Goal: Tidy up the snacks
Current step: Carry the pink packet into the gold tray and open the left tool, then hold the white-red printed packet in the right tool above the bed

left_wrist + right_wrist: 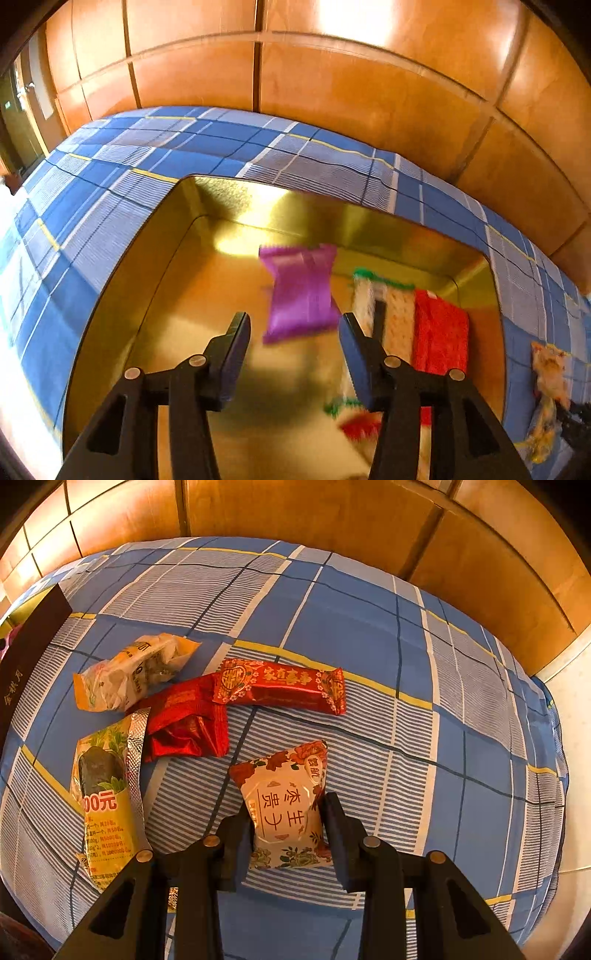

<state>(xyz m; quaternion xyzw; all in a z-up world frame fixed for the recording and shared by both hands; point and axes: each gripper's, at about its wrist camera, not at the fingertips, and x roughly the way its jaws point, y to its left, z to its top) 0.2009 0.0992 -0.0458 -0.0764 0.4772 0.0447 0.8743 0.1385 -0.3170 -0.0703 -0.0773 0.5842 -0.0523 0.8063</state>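
Observation:
In the left wrist view my left gripper [293,332] is open over a gold box [110,295]. A purple snack packet [301,291] is blurred just beyond the fingertips, free of them, over the box floor. A cream packet with a green edge [384,310] and a red packet [439,332] lie in the box at the right. In the right wrist view my right gripper [286,808] is shut on a cream and red flowered snack packet [288,805] on the blue plaid cloth [369,627].
Beside the right gripper lie a long red packet [284,685], a crumpled red packet [184,720], a yellow-white packet [133,672] and a yellow-green packet [107,797]. A dark box lid [29,653] stands at the left. A wooden wall [332,74] runs behind the table.

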